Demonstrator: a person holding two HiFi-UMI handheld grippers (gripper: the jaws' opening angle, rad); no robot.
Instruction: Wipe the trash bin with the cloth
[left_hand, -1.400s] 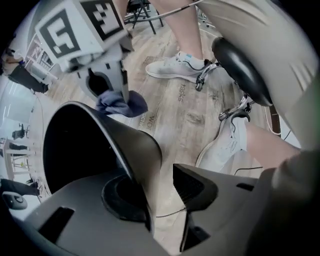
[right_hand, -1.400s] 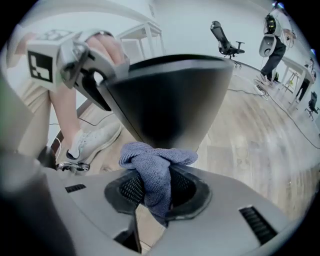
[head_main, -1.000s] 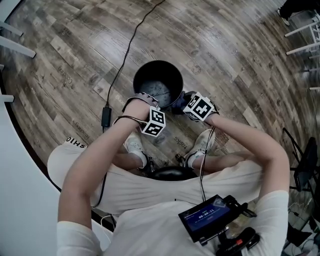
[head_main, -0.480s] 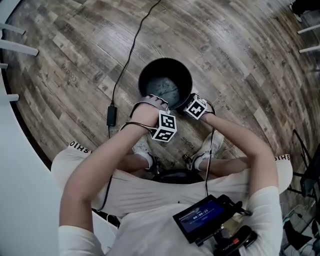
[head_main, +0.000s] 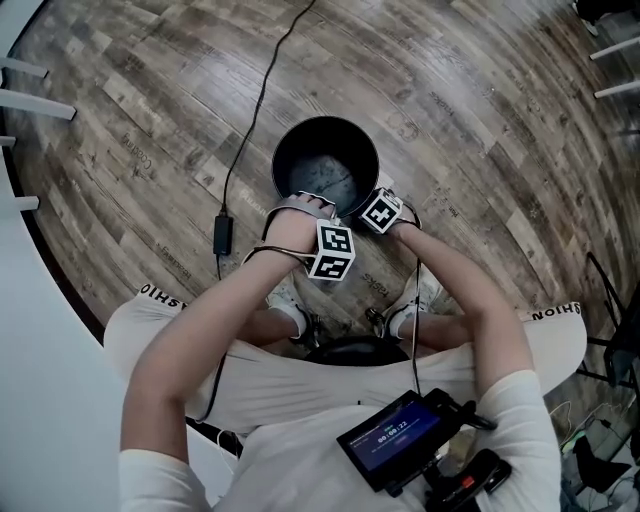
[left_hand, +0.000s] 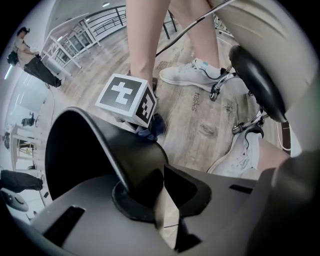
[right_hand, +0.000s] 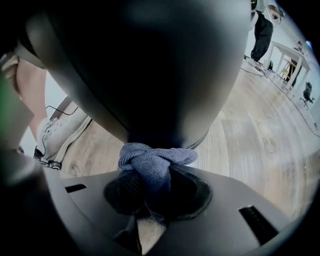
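Left gripper (left_hand: 150, 192) nips the lower rim of the bin (head_main: 326, 120). Right gripper (right_hand: 150, 200) clamps the cloth (right_hand: 155, 162) against its outer wall. Open floor (head_main: 480, 80) lies upper right.

Black round trash bin (head_main: 320, 150) stands upright on the wood floor (head_main: 480, 120), mouth open, dark inside. Blue-grey cloth (right_hand: 152, 162), bunched into a wad, presses against the bin's outer wall at about 5 o'clock.
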